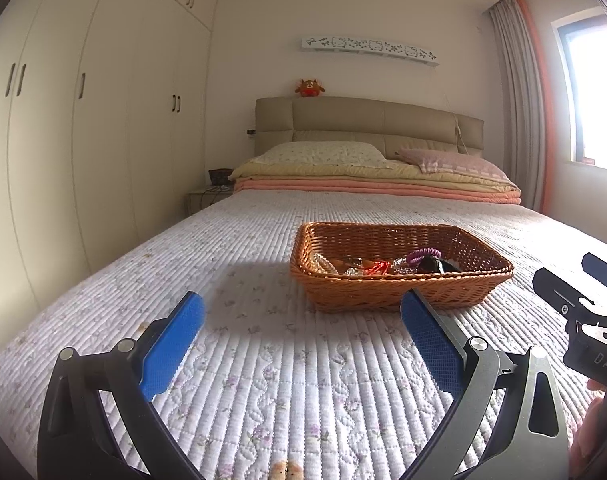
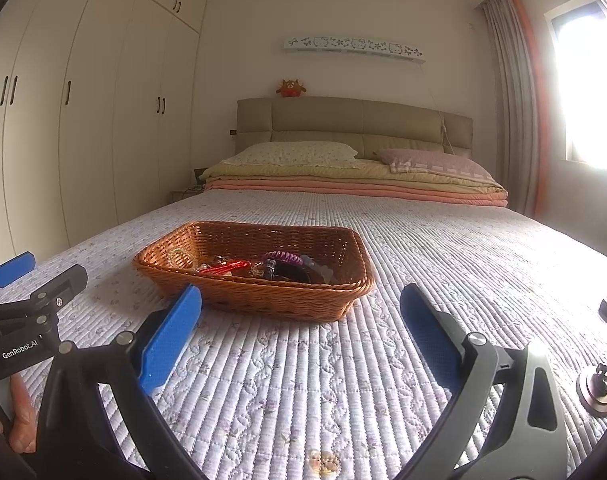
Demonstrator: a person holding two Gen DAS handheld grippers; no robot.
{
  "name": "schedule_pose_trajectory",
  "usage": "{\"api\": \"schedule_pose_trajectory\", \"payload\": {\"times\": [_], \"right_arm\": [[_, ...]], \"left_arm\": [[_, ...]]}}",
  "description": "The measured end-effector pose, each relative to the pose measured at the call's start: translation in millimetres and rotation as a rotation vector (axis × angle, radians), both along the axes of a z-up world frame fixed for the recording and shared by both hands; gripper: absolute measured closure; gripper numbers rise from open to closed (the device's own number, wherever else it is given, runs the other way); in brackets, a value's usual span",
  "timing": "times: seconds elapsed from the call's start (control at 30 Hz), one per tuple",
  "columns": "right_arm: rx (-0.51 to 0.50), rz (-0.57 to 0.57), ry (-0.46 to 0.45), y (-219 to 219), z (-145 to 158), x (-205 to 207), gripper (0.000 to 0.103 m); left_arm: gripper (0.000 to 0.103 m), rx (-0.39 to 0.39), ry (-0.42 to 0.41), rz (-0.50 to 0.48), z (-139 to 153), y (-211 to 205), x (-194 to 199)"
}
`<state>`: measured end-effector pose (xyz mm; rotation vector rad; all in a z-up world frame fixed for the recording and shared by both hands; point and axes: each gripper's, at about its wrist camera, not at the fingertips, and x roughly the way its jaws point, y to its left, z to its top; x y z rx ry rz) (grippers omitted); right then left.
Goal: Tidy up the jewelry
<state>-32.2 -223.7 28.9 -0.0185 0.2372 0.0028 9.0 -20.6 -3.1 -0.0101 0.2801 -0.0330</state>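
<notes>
The left gripper [image 1: 302,312] had its blue-padded fingers [image 1: 171,346] spread wide with nothing between them, hovering low over the white quilted bedspread with small lilac flowers [image 1: 263,380]. The right gripper [image 2: 301,308] was likewise wide apart and empty, its blue fingers [image 2: 169,340] holding and touching nothing.

Ahead of both pairs of fingers sat the shallow rectangular brown wicker basket [image 1: 399,292] on the bed. From the left fingers it lay forward and to the right, just past the right fingertip; from the right fingers it lay forward and to the left, its near wall just past the left fingertip. So the basket stood between the two grippers, about equally near to each, with its long axis running roughly across the line of reach.

All the jewelry visible lay inside the basket, heaped along its near side: a purple coiled band [image 2: 281,258], a red tasselled cord [image 2: 227,267], clear beaded bracelets [image 1: 323,264] towards the left end and darker pieces towards the right. No piece showed on the bedspread around it. That fits either a jumble waiting to be sorted out of the basket or pieces already gathered into it; these views did not settle which.
</notes>
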Motion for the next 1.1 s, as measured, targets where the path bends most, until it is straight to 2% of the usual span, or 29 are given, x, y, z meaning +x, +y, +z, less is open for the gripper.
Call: {"api": "schedule_pose_trajectory", "payload": {"times": [1.1], "right_arm": [[0.003, 0.006, 0.005, -0.4, 0.0, 0.1, 0.008]], "left_arm": [[0.008, 0.007, 0.013, 0.008, -0.1, 1.1, 1.6]]}}
